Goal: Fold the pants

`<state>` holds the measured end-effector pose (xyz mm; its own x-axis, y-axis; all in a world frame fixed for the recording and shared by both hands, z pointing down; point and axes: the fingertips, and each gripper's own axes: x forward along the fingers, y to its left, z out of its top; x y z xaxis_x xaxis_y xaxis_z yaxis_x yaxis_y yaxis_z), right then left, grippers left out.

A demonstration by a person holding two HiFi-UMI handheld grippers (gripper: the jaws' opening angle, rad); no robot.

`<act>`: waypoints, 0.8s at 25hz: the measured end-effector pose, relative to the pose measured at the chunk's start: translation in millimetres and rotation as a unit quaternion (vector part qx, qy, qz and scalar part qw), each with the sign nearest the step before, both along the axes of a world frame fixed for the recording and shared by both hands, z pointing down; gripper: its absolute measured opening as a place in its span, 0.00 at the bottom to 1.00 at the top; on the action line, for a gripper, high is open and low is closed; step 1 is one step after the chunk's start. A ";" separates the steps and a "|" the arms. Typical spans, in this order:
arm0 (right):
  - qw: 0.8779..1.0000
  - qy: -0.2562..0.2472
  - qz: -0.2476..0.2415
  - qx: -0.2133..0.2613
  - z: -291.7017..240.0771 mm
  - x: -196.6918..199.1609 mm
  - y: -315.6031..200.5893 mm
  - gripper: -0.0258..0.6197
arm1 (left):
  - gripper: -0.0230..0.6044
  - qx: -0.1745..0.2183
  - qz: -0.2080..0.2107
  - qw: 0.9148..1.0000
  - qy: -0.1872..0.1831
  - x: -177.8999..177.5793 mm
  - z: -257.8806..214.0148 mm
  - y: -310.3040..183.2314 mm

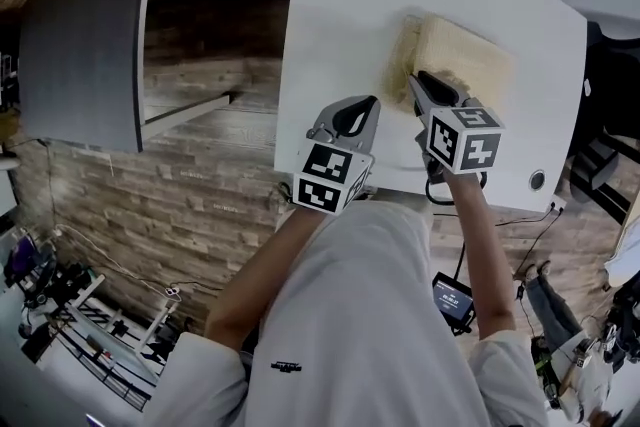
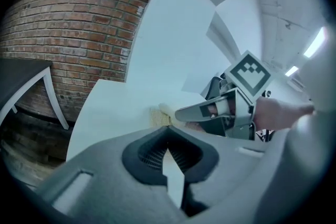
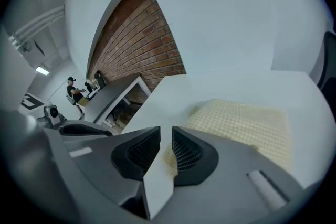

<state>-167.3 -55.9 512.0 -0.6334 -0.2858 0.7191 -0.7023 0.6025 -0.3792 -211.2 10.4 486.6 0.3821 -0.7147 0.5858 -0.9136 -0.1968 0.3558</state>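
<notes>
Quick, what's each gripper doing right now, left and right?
Left gripper: closed, holding nothing.
Right gripper: open, empty, at the edge of the pants.

Pale yellow folded fabric pants (image 1: 465, 55), a fine waffle check all over, on the plain white rectangular table (image 1: 340, 15). The grey plastic left gripper (image 1: 371, 103) and the grey plastic right gripper (image 1: 414, 78) each carry a cube of black-and-white square markers. Their ribbed rubber pads (image 3: 186, 152) are black. Red-brown brick wall (image 2: 79, 23), pale mortar lines. Grey-brown wooden plank floor (image 1: 130, 205). Dark grey side tabletop (image 1: 85, 45), white-edged. The person's white cloth shirt (image 1: 340, 315), plain.
</notes>
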 end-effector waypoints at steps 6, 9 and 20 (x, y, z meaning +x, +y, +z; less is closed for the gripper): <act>0.997 -0.024 -0.058 -0.050 9.7 -40.3 29.9 0.16 | 0.04 -0.003 -0.010 1.000 0.002 -20.0 3.4 11.4; 0.998 -0.021 -0.056 -0.036 -2.9 -35.8 33.2 0.16 | 0.04 0.002 -0.008 1.000 0.008 -21.7 1.2 10.5; 0.999 -0.034 0.027 0.020 -43.4 62.0 29.3 0.05 | 0.04 0.029 0.023 0.999 -0.002 25.4 -25.6 3.5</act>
<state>-105.3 -26.5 468.6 -0.6630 -0.3496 0.6620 -0.7081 0.5800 -0.4028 -185.8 13.9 461.1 0.4131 -0.7286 0.5464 -0.9046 -0.2590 0.3385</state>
